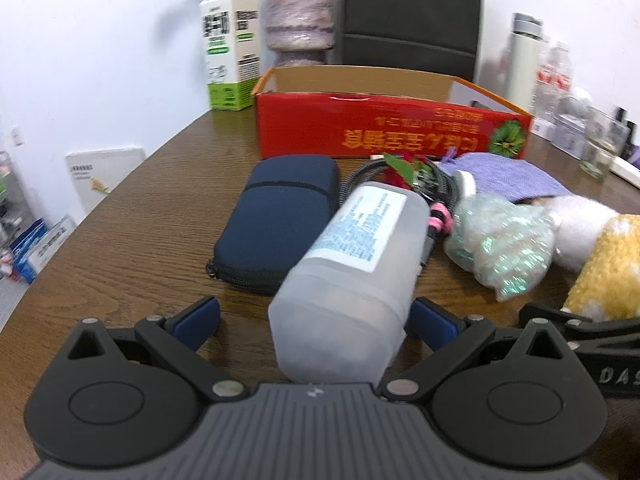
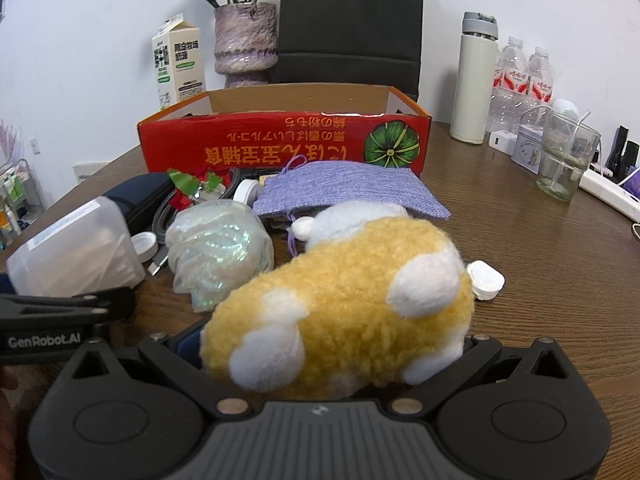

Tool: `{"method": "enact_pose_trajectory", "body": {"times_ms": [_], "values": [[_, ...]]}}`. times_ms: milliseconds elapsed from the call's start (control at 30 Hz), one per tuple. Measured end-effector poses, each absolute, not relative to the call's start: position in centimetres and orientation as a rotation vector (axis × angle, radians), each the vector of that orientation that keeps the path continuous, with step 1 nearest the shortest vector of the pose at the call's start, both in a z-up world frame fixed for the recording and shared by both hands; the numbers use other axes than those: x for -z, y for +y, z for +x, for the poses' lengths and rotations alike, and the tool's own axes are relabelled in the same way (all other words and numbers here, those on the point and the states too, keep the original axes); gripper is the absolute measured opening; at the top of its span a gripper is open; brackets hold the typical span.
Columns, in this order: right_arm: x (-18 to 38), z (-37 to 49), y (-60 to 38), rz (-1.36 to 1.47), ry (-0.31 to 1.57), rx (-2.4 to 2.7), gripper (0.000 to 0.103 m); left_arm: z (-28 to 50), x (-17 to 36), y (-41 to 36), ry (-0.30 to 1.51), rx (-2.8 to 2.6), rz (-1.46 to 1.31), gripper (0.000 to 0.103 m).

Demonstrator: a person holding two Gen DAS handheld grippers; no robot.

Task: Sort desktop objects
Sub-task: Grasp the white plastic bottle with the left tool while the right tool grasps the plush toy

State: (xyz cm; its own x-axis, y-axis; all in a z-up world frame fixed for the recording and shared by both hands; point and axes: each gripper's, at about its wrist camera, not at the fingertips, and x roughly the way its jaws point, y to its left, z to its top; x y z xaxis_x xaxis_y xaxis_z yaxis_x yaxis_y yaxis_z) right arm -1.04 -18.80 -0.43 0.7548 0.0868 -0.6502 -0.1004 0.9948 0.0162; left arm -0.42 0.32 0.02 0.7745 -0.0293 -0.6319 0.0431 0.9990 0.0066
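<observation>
The left claw point(image 1: 316, 316) stood wide, its blue pads either side of a frosted plastic bottle point(image 1: 352, 260) at the frame's centre; whether the pads touched it could not be told. The bottle's white label carried blue print too blurred to read. Just left of it lay a navy zip pouch point(image 1: 276, 220), with bare brown surface point(image 1: 152, 208) stretching to the left edge.

The right claw point(image 2: 332, 344) held a yellow-and-white plush toy point(image 2: 344, 304) that filled the lower centre of the frame, hiding the fingertips. At lower left the other tool's side read "GenRobot.AI". Beyond the toy lay an iridescent wrapped bundle point(image 2: 218, 252), a purple knitted pouch point(image 2: 348, 192) and, at the toy's right, a small white case point(image 2: 486, 280).

Further up stood the open red cardboard box point(image 2: 280, 148), its yellow lettering upside down beside a green pumpkin picture. A milk carton point(image 2: 178, 68), vase point(image 2: 246, 40), white flask point(image 2: 476, 80) and water bottles point(image 2: 524, 76) lined the far edge. Open surface lay at the right, below a glass point(image 2: 566, 160).
</observation>
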Motion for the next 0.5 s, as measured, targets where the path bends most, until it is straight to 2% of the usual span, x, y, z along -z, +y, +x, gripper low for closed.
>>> {"method": "enact_pose_trajectory", "body": {"times_ms": [200, 333, 400, 500], "values": [[-2.6, -5.6, -22.5, 0.101, 0.584, -0.177, 0.101, -4.2, -1.9, 1.6, 0.5, 0.124, -0.013, 0.103], [-4.8, -6.3, -24.1, 0.103, 0.515, -0.179, 0.101, -3.4, -2.5, 1.3, 0.477, 0.164, -0.014, 0.103], [-5.3, -6.4, -24.1, 0.077, 0.515, -0.19, 0.102, -2.9, -2.3, 0.8, 0.489, 0.175, 0.001, 0.091], [-4.7, -6.7, -24.2, 0.064, 0.551, -0.207, 0.101, -3.0, -1.7, 0.6, 0.516, 0.179, 0.007, 0.053]]}}
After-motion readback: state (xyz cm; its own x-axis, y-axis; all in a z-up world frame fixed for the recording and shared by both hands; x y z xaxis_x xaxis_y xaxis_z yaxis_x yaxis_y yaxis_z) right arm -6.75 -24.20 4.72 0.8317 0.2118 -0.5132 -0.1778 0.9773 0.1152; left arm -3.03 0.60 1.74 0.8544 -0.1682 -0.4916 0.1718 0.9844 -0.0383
